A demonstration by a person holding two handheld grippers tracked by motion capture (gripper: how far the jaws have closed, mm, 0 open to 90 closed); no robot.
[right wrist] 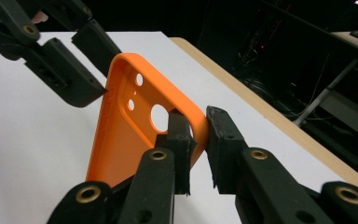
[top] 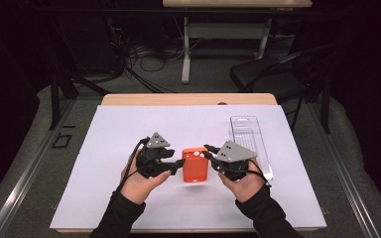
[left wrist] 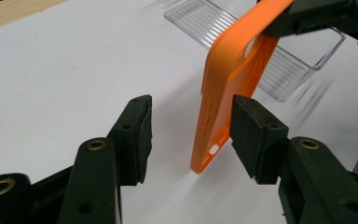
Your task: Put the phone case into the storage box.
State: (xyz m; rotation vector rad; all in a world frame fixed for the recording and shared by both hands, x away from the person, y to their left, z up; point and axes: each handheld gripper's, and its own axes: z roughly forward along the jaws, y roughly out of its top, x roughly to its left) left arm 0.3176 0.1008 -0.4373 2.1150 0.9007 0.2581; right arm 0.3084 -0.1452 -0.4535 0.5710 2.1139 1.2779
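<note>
Left gripper point(top: 177, 164) has its 2 jaws parted, the orange phone case point(top: 194, 164) edge between them, 1 pad touching but no squeeze. The case hangs just above the white mat point(top: 104, 148), mid-table, clamped at its edge by the right gripper point(top: 206, 151). Clear plastic tray point(top: 250, 144) lies right. Judgement: keep the right clamp firm and back the left off straight, so the case stays untwisted.

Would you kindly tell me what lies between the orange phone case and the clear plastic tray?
Nothing but bare white sheet: in the high view the right gripper holds the orange phone case left of the clear plastic tray.
</note>
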